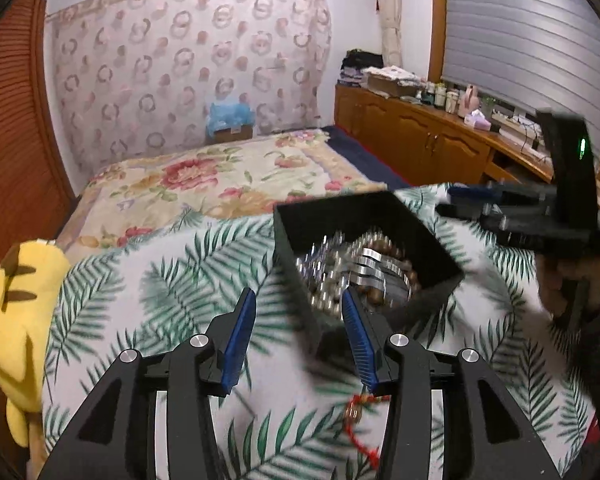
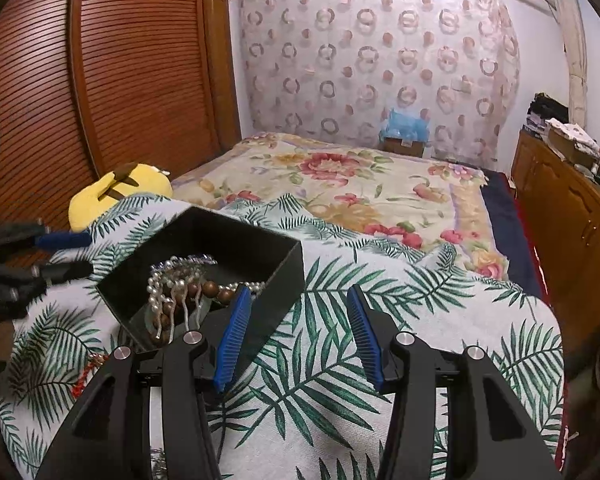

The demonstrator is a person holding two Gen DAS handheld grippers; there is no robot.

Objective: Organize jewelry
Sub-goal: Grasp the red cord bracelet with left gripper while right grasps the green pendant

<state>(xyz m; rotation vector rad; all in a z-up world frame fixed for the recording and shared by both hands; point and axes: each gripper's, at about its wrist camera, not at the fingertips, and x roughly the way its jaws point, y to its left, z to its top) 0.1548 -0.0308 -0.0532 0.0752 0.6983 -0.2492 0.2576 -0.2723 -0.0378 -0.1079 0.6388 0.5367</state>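
Box: a black open box sits on the leaf-print cloth; its near corner is hidden behind the left claw's right finger in the left view.
Contents: pearls, brown beads and silver pieces lie heaped inside; blur in the left view makes single pieces hard to tell apart.
Red string: a red beaded strand lies on the cloth outside the box, partly hidden under the left claw and cut off at the edge of the right view.
Left claw: fingers apart, holding nothing; the box is just ahead and to its right.
Right claw: fingers apart, holding nothing; the box is ahead to its left, its corner behind the left finger.
Surroundings: a yellow plush beside the cloth, a floral bedspread beyond.
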